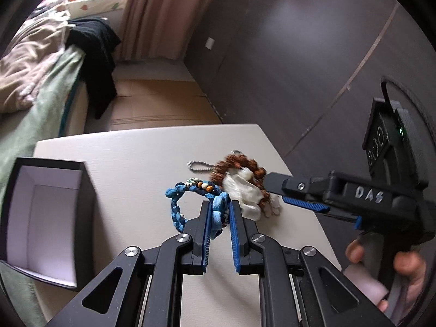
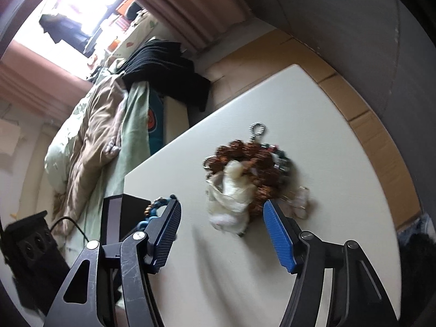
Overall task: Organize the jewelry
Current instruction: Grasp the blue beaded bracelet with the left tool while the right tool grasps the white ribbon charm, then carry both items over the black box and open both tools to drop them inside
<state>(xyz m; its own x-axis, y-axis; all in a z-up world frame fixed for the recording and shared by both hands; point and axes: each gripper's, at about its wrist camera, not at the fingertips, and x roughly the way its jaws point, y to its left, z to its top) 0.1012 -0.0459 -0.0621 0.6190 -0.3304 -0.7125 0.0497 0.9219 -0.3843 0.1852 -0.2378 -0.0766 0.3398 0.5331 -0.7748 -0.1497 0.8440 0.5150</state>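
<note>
Left wrist view: the left gripper (image 1: 220, 212) is clenched on the blue braided bracelet (image 1: 190, 204), which should be lifted clear of the pile and carried to the open black box (image 1: 46, 218) at the worktop's left edge, while the right gripper (image 2: 220, 229), jaws released, is set around the heap of brown beads and white cloth (image 2: 245, 179) without yet pressing it. The pale worktop (image 2: 313, 109) stands beside a bed (image 1: 32, 62) with rumpled covers, before a curtain (image 1: 158, 13) and a dark wall.
</note>
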